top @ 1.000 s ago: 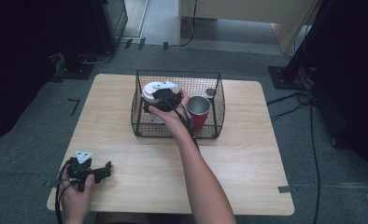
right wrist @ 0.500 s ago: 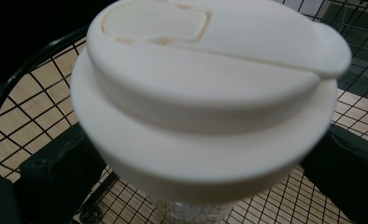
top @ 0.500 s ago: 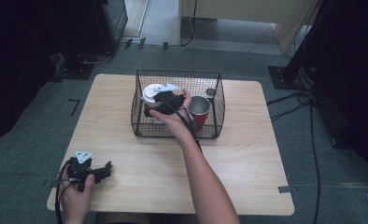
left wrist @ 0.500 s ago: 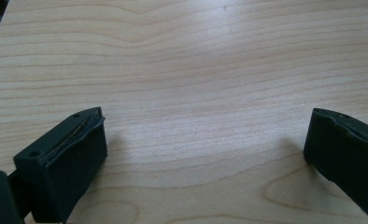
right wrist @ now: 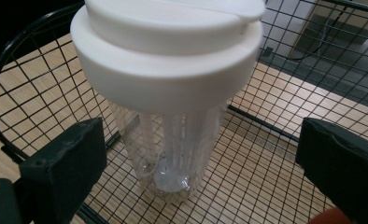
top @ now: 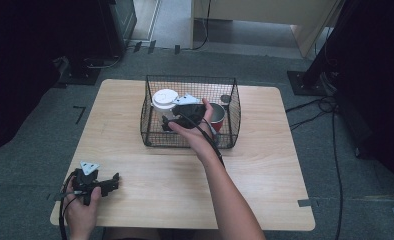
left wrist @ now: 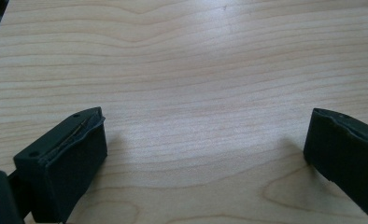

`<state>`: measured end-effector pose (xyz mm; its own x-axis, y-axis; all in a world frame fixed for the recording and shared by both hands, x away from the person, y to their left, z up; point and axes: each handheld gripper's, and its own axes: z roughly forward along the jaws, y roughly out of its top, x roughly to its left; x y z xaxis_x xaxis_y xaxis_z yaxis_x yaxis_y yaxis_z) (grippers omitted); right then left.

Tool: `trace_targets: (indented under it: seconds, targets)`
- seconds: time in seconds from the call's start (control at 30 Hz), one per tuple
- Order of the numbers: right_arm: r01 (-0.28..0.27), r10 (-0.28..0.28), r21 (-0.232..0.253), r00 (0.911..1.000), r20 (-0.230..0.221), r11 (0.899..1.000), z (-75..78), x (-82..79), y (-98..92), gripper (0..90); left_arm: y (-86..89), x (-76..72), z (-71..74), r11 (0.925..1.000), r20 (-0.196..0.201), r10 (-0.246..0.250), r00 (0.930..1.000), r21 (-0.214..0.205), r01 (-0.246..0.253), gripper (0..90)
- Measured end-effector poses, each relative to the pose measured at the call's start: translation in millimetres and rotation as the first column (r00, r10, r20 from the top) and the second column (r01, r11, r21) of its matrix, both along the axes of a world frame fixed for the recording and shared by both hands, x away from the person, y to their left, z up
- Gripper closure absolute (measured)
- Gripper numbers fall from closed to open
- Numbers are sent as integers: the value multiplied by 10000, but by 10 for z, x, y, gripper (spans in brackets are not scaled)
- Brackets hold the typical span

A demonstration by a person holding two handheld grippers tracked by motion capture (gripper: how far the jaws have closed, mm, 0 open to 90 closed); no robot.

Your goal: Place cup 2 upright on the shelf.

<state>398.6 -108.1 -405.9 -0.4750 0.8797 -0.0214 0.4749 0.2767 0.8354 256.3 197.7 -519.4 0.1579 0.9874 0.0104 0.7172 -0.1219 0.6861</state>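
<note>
A clear plastic cup with a white lid (top: pixel 164 98) (right wrist: pixel 173 56) stands upright in the left part of a black wire basket (top: pixel 190 78). My right gripper (top: pixel 167 121) (right wrist: pixel 203 135) reaches into the basket from the right. Its jaws have just been opening and now stand wide on either side of the cup's clear body without touching it. A red cup (top: pixel 218 117) stands in the basket behind the hand. My left gripper (top: pixel 114 182) (left wrist: pixel 205 126) rests open on the table's near left corner, with bare wood between its jaws.
The basket sits at the back middle of the wooden table (top: pixel 265 165), its wire walls (right wrist: pixel 313 56) close around the cup. A small dark object (top: pixel 225 98) lies in the basket's far right corner. Cables trail on the floor at the right.
The right gripper's jaws have spread apart from the lidded cup, and the hand has drawn back slightly to the right. The cup stays upright. The left hand has not moved.
</note>
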Motion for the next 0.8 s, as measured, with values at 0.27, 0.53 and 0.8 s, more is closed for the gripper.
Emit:
trace_targets:
  seconds: [0.27, 0.53, 0.8]
  targets:
    - [135, -143, 264, 9995, 295, 9996, 8, -185, -228, 24, -1, 0, -1, 10000, 9, 6, 10000, -4, -6, 0]
    - [116, -142, 404, 9979, 626, 9991, 35, -363, -430, 24, 0, 0, 0, 10000, 7, -4, 10000, 6, 4, 0]
    - [11, -64, 594, 9960, 890, 9982, 56, -537, -600, 24, -2, 0, -2, 10000, 23, 19, 10000, -20, -19, 0]
